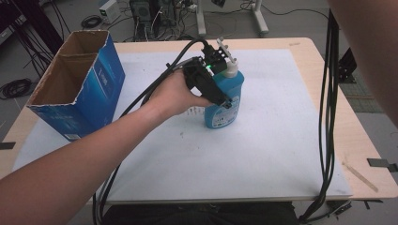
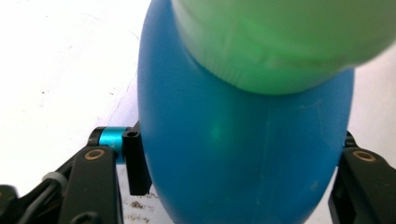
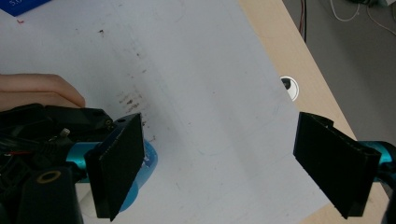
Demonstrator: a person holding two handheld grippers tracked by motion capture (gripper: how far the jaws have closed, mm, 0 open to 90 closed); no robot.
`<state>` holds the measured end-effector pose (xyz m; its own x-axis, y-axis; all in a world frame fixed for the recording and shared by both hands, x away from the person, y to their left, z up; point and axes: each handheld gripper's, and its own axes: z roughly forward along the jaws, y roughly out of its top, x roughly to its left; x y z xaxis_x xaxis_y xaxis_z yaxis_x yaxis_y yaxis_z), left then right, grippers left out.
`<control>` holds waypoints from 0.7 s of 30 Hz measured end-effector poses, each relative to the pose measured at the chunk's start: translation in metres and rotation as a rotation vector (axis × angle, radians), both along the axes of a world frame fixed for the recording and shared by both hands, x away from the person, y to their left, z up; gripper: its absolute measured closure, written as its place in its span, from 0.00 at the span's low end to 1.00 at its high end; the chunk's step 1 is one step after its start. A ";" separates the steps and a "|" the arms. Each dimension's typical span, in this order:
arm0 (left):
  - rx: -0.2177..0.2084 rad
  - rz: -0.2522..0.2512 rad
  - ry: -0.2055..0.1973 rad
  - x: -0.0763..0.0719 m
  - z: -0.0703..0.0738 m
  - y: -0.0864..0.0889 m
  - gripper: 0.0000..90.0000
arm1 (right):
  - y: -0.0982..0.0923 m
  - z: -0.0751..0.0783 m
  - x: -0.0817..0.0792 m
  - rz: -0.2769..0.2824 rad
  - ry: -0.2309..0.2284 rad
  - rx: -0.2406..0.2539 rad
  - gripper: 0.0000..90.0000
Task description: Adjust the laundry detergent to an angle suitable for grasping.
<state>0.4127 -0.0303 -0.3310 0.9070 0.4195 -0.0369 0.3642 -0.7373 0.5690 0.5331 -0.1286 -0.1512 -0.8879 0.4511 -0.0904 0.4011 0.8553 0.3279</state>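
A blue bottle point(image 1: 224, 108) with a white cap point(image 1: 230, 70) stands upright on the white mat, slightly right of the table's middle. My left gripper point(image 1: 230, 93) reaches it from the left and is shut on its body. In the left gripper view the blue bottle point(image 2: 243, 154) sits between the two black jaws, both pads against its sides, and its cap point(image 2: 280, 42) looks green-tinted and blurred. My right gripper point(image 3: 219, 154) hangs above the mat, open, with nothing between its jaws. Behind its left jaw a bit of the blue bottle point(image 3: 148, 161) and a person's hand point(image 3: 37, 91) show.
An open blue cardboard box point(image 1: 75, 84) stands at the table's left. The white mat point(image 1: 263, 150) covers most of the wooden table point(image 1: 361, 136). Black cables point(image 1: 328, 117) hang down at the right. A thin wooden stick point(image 1: 359, 173) and black tape point(image 1: 382, 164) lie near the right edge.
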 end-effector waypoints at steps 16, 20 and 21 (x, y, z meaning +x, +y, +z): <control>-0.009 -0.050 -0.021 -0.003 0.003 0.002 0.49 | -0.001 -0.001 0.000 0.002 0.001 -0.003 0.18; -0.038 -0.091 -0.028 -0.003 0.011 0.010 0.49 | -0.002 -0.002 0.001 0.001 -0.001 -0.004 0.18; -0.052 -0.095 -0.033 -0.004 0.013 0.012 0.49 | -0.002 -0.002 0.001 -0.001 0.001 -0.007 0.18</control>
